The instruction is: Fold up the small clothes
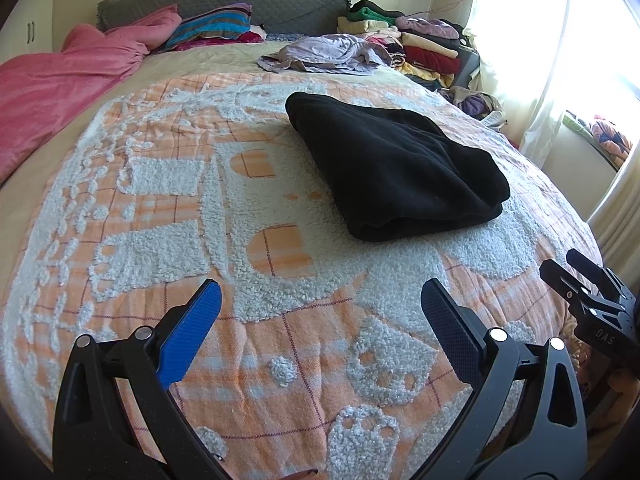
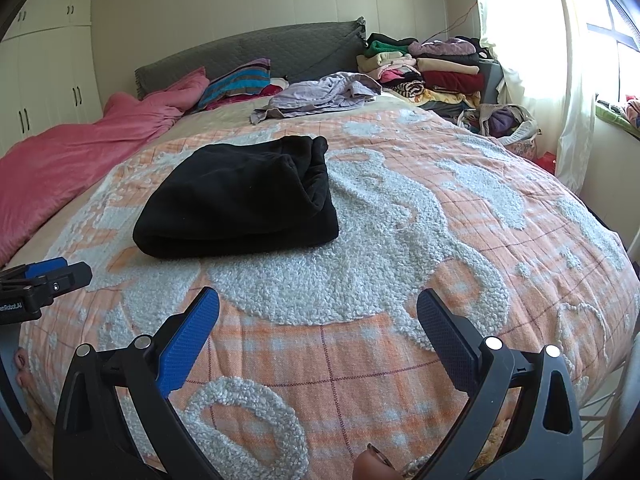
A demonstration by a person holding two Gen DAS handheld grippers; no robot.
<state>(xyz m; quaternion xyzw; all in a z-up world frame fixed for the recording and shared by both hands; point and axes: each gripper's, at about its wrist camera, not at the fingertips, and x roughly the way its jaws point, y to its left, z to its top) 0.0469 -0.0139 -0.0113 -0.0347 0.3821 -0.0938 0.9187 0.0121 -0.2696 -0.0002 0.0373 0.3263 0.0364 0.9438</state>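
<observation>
Lying folded on the orange-and-white tufted bedspread, the black fleece garment looks finished, so the left gripper and right gripper, both wide open and empty, probably need the crumpled lilac garment next.

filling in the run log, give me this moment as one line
left gripper: open, empty | right gripper: open, empty | black garment: folded on bedspread, untouched | lilac garment: unfolded behind
</observation>
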